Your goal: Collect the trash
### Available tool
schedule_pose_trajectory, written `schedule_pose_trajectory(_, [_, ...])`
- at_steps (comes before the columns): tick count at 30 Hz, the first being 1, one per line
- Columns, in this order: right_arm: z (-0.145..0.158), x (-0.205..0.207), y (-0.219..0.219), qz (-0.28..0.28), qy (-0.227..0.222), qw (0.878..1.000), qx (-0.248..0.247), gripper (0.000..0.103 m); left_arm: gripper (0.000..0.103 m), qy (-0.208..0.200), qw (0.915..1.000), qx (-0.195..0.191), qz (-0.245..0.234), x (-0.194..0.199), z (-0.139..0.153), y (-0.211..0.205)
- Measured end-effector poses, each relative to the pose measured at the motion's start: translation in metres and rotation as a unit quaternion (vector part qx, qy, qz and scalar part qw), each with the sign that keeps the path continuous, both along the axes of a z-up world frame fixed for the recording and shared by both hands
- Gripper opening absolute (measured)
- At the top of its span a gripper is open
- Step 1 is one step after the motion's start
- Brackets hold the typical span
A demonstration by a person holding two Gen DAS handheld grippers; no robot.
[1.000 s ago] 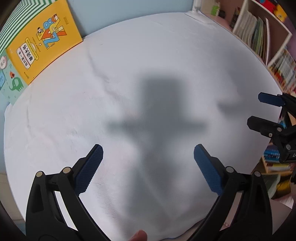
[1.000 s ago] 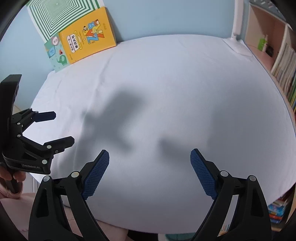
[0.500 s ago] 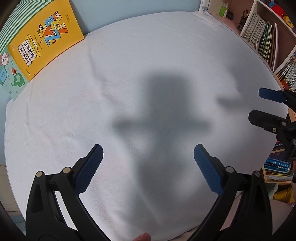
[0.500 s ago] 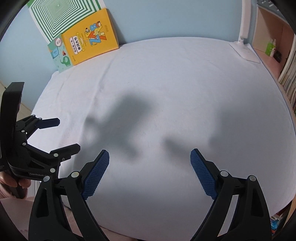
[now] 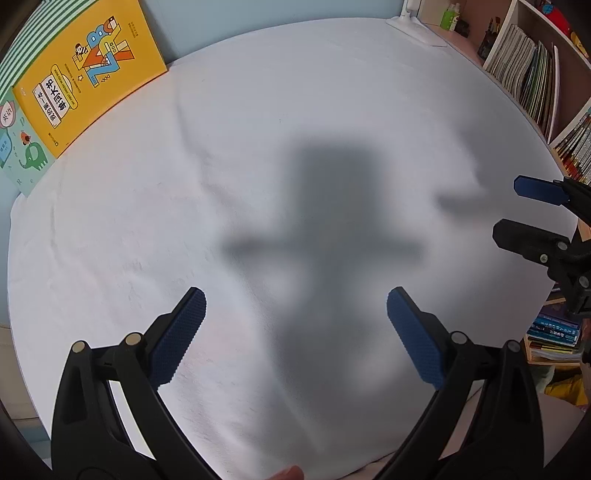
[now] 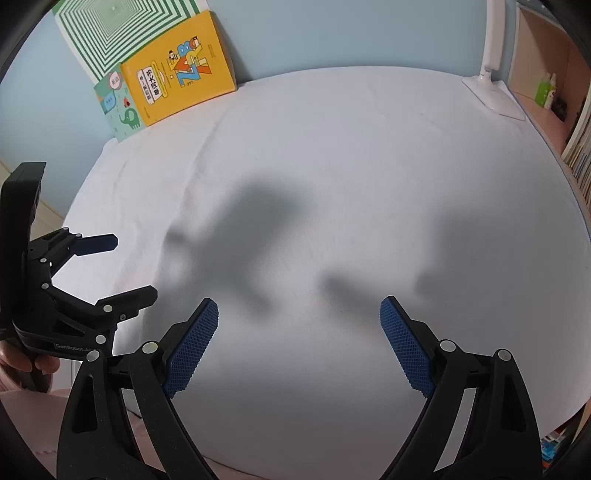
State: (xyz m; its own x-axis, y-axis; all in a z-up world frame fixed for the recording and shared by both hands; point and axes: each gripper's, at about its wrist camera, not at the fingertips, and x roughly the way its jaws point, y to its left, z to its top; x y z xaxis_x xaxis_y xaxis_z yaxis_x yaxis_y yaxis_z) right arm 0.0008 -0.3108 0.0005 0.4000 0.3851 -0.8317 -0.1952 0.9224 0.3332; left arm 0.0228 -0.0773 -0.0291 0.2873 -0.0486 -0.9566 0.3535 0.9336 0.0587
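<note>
No trash shows in either view. My left gripper (image 5: 295, 299) is open and empty, held above the white cloth-covered table (image 5: 258, 129) near its front edge. It also shows at the left in the right wrist view (image 6: 125, 266), open. My right gripper (image 6: 299, 306) is open and empty above the table's front part. It also shows at the right edge of the left wrist view (image 5: 517, 206), open. Both cast dark shadows on the cloth.
Picture books, a yellow one (image 6: 177, 81) and a green-striped one (image 6: 114, 33), lean on the blue wall at the back left. A white desk lamp base (image 6: 495, 96) stands at the back right. Bookshelves (image 5: 532, 77) line the right side.
Both views have tilted up a little, showing more of the back wall, the lamp and the shelves. Both grippers stay open and empty.
</note>
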Motion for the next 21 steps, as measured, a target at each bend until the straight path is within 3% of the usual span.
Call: schedule_pose_trajectory(21, [0.0017, 0.0002, -0.0012, 0.003, 0.0, 1.0, -0.004, 0.089, 0.096, 0.001, 1.0, -0.004, 0.003, 0.0035, 0.0001, 0.0031])
